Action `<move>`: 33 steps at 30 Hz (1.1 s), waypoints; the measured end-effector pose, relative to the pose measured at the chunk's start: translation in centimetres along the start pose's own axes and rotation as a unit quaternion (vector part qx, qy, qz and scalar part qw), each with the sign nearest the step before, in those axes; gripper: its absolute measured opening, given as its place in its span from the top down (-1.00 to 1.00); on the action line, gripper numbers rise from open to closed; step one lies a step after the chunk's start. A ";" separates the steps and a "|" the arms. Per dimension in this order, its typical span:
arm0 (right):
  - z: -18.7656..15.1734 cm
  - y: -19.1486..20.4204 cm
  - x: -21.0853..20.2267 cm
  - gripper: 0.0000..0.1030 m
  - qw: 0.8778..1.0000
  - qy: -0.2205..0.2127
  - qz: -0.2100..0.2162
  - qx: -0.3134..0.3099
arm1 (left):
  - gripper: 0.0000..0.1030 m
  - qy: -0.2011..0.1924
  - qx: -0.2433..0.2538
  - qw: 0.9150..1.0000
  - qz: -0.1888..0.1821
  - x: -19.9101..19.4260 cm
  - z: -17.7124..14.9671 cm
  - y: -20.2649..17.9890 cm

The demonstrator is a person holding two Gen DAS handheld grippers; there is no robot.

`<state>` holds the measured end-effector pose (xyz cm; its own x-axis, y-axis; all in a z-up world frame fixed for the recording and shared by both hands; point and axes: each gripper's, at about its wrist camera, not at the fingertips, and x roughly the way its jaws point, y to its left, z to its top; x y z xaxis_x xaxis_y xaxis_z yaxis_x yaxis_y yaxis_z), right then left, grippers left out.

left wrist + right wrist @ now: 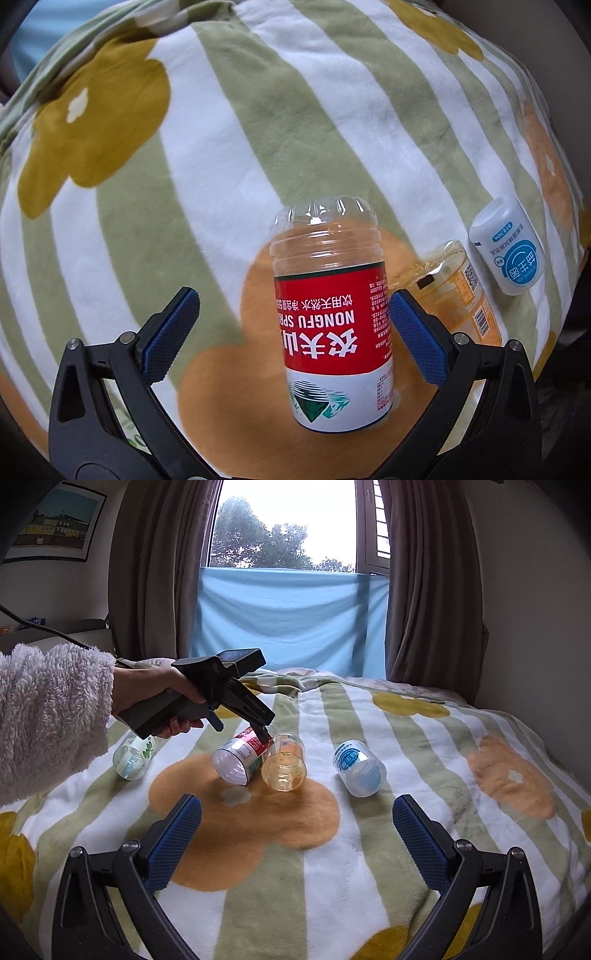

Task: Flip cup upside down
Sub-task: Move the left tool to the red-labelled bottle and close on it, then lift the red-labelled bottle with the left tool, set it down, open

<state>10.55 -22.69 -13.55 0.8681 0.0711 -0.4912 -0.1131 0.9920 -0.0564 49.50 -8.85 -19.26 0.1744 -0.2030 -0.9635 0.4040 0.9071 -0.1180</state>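
Observation:
The red-labelled clear cup (328,314), cut from a water bottle, lies on its side on the striped blanket (221,147). My left gripper (291,310) is open, its blue pads on either side of the cup, the right pad close to the label. In the right wrist view the same cup (240,757) lies with its open mouth toward the camera, and the left gripper (264,734) comes down on it from the left. My right gripper (295,823) is open and empty, low over the blanket, well short of the cups.
An amber clear cup (284,766) lies touching the red cup's right side. A white and blue cup (358,768) lies further right, a green-printed cup (135,757) at the left under the hand. All lie on the bed; curtains and a window stand behind.

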 end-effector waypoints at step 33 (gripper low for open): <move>-0.5 3.5 -3.9 -1.00 0.998 0.017 0.061 -0.021 | -0.11 0.064 0.103 0.992 -0.036 -10.4 -17.5 -7.0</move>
<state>6.49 -19.52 -12.23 0.8298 0.1857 -0.5262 -0.2370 0.9710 -0.0310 29.16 -6.69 -12.59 0.0286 -0.2050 -0.9784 0.5880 0.7950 -0.1493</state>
